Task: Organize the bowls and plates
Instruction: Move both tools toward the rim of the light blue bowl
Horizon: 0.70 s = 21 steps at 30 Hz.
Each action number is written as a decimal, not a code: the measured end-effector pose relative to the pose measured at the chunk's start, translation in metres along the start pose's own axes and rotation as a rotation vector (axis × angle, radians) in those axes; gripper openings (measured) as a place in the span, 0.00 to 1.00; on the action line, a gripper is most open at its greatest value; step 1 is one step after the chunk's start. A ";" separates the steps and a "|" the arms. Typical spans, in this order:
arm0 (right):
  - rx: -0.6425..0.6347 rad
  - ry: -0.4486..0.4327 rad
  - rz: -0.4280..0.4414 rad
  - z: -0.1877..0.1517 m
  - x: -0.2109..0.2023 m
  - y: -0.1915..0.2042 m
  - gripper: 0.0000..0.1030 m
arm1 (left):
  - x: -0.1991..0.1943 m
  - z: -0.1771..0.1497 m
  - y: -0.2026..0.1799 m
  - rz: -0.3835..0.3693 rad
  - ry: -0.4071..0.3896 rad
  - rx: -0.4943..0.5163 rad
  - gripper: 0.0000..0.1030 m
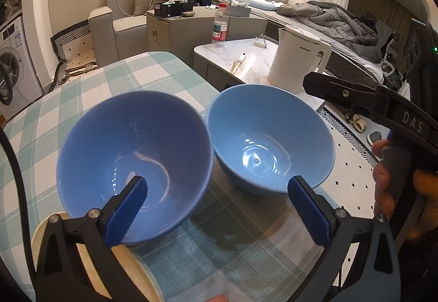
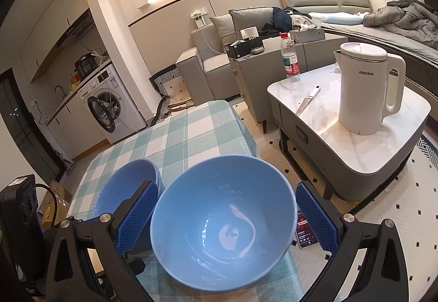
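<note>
1. Left wrist view: a studio room with a sofa [image 1: 128, 14] and an unmade bed [image 1: 328, 20] at the far side; near the camera stands a table under a green-checked cloth [image 1: 115, 74].
2. Two blue bowls sit upright side by side on the cloth, rims almost touching: the left bowl [image 1: 131, 162] and the right bowl [image 1: 271, 137]. I judge they are set close so that one can be nested into the other.
3. A pale plate [image 1: 131, 266] lies at the near left, partly under the left bowl's near edge.
4. The left gripper [image 1: 219, 209] is spread wide and grasps nothing. Its left finger hangs over the left bowl's inside; its right finger lies at the right bowl's near right rim. Bare cloth lies between them.
5. The right gripper [image 1: 356, 102] enters from the right, a hand [image 1: 383, 178] on its grip, just beyond the right bowl.
6. Right wrist view: the same room, with a washing machine [image 2: 109, 110] far left and a marble side table [image 2: 356, 121] right, bearing a kettle [image 2: 364, 88], a bottle [image 2: 290, 61] and a knife [image 2: 308, 102].
7. The right bowl [image 2: 221, 222] fills the near centre, directly between the fingers of the right gripper [image 2: 223, 219], which stand apart on either side of it without gripping; whether they touch the wall I cannot tell.
8. The left bowl [image 2: 123, 187] sits just left, behind the left finger. It shows a doubled rim and may be stacked.
9. A phone [image 2: 306, 233] lies on the floor at the right.
</note>
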State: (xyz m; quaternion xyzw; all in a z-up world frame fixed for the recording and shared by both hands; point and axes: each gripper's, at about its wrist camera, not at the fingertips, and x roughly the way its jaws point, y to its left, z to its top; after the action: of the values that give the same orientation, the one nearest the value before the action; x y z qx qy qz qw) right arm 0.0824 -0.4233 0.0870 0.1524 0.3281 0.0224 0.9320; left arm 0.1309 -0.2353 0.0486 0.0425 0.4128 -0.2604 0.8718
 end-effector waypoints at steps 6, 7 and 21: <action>0.015 0.011 0.000 0.000 0.003 -0.006 0.99 | 0.003 0.003 -0.013 -0.016 0.002 0.030 1.00; 0.006 0.012 -0.009 0.000 0.004 -0.006 0.99 | 0.004 0.004 -0.014 -0.019 0.005 0.035 1.00; 0.049 0.012 -0.086 -0.001 0.005 -0.039 0.99 | 0.017 0.010 -0.037 -0.054 0.016 0.081 0.92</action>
State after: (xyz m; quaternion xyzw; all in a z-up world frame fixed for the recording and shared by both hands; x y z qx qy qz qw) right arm 0.0835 -0.4591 0.0711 0.1610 0.3402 -0.0248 0.9261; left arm 0.1289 -0.2772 0.0475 0.0687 0.4096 -0.2998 0.8589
